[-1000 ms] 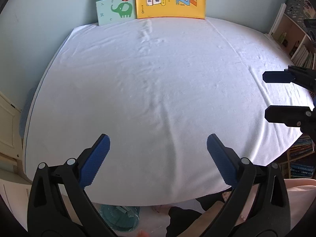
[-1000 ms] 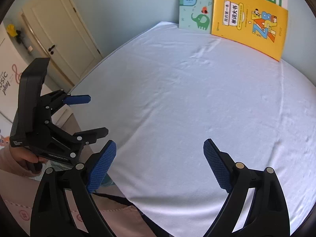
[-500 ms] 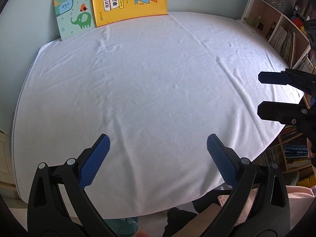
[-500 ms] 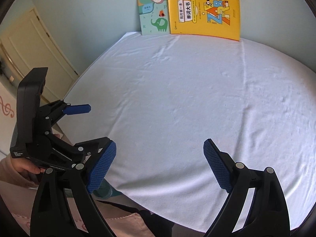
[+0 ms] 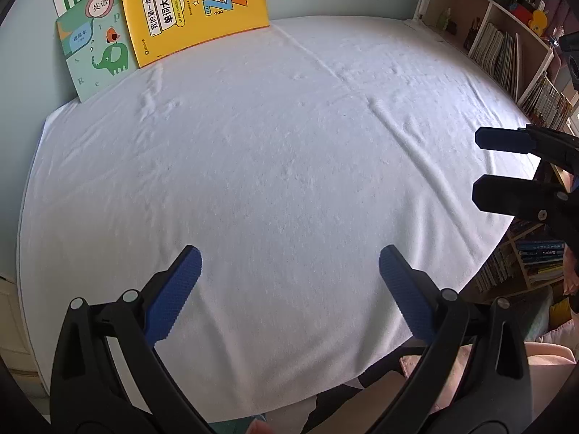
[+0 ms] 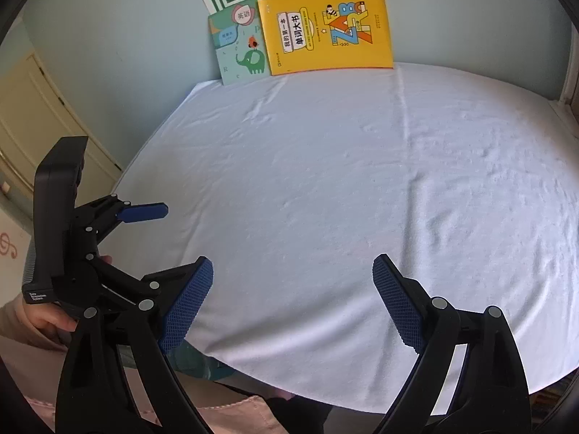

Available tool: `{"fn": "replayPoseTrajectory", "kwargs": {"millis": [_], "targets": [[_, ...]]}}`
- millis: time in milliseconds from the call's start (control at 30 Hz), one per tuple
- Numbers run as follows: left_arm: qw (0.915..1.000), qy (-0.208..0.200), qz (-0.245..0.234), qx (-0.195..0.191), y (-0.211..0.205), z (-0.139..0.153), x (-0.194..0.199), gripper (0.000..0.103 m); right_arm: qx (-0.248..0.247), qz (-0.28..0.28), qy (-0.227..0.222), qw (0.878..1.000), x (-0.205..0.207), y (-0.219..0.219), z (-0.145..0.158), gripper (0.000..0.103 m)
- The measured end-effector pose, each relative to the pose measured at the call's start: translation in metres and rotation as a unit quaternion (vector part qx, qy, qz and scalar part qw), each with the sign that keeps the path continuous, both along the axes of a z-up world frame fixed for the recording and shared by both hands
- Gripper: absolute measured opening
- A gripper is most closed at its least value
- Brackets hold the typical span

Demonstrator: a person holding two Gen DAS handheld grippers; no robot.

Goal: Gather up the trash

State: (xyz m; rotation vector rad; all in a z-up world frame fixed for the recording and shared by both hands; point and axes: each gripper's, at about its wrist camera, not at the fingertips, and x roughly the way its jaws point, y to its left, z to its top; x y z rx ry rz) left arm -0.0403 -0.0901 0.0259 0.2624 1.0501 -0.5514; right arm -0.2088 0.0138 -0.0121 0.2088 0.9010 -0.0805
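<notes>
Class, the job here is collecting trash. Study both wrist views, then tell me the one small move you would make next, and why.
Probably swing a camera off the table to look for trash. The white cloth shows nothing but creases, only the yellow book and green book lean on the wall, and both the left gripper and right gripper are open and hold nothing.

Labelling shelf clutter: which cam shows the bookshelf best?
Left wrist view. The bookshelf runs down its right side beyond the white-covered table, with open compartments and rows of books visible. The right wrist view catches only a pale sliver of its frame at the right edge, no contents.
</notes>
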Motion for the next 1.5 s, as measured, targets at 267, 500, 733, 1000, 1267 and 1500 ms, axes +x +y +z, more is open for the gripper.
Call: {"fn": "replayPoseTrajectory", "kwargs": {"millis": [267, 500, 733, 1000, 1267, 1500], "targets": [[0.9999, -0.003, 0.015, 0.0, -0.009, 0.005, 0.02, 0.096, 0.004, -0.019, -0.015, 1.0, 0.007, -0.015, -0.002, 0.089], [0.9996, -0.002, 0.027, 0.007, -0.015, 0.005, 0.038, 0.096, 0.014, -0.013, -0.014, 1.0, 0.028, -0.029, -0.001, 0.089], [0.9991, -0.002, 0.04, 0.01, -0.025, 0.007, 0.052, 0.096, 0.013, 0.002, -0.019, 1.0, 0.044, -0.045, 0.007, 0.089], [0.9985, 0.004, 0.054, 0.011, -0.032, 0.004, 0.064, 0.096, 0.022, 0.01, -0.015, 1.0, 0.056, -0.065, 0.004, 0.089], [0.9977, -0.008, 0.059, 0.034, -0.033, 0.002, 0.068, 0.096, 0.024, 0.019, -0.014, 0.999, 0.066, -0.07, 0.002, 0.089], [0.9967, -0.009, 0.074, 0.031, -0.028, 0.004, 0.073, 0.096, 0.019, 0.031, -0.009, 0.999, 0.075, -0.071, 0.002, 0.089]]}}
